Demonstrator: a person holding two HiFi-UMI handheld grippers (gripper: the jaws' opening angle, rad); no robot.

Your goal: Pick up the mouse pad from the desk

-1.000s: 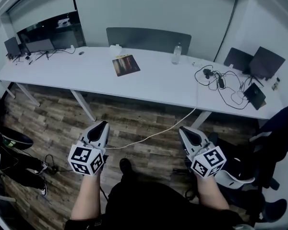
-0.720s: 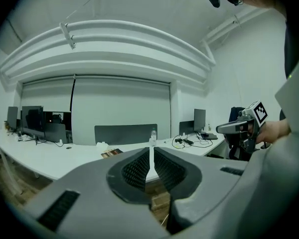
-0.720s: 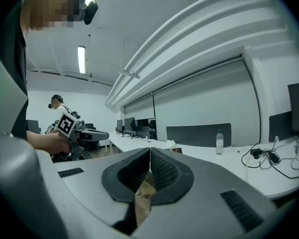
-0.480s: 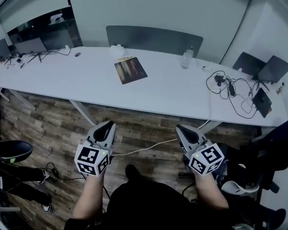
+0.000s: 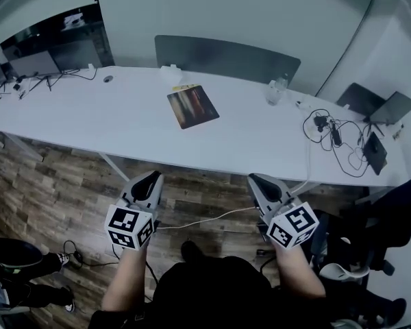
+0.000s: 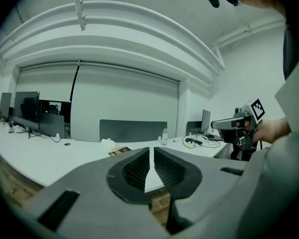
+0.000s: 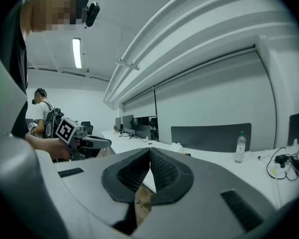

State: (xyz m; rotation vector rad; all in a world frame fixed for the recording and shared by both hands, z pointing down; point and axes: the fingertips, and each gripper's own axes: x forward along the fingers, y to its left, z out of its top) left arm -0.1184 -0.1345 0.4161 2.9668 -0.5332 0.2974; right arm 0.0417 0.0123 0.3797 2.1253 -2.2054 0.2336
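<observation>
- Both grippers are closing on the desk (image 5: pixel 109 118) since a second ago. It is sitting lower and larger in the head view, and the mouse pad (image 5: pixel 192 106) is drifting from top centre toward the middle.
- Spanning the upper half of the head view, the long white desk is running from the left edge to the right edge.
- Hanging over the wood floor (image 5: pixel 61 184), short of the desk's near edge, the left gripper (image 5: pixel 149 179) is sitting lower left of centre and the right gripper (image 5: pixel 257 180) lower right. Each is keeping its jaws clenched together on nothing.
- Lying flat and slightly skewed just above centre, the mouse pad is resting well apart from both grippers.
- Approach is likely the step in hand. Doing it well probably means spreading one gripper's jaws before arriving, coming in low at the pad's near edge, and sliding one jaw under that thin edge while the other gripper is pinning the pad.
- Only the head view is showing the pad's coloured top and the cables (image 5: pixel 332 132) at right. The left gripper view is giving just a thin sliver of the pad above its jaws, while the right gripper view is showing an upright water bottle (image 7: pixel 239 147) in profile.
</observation>
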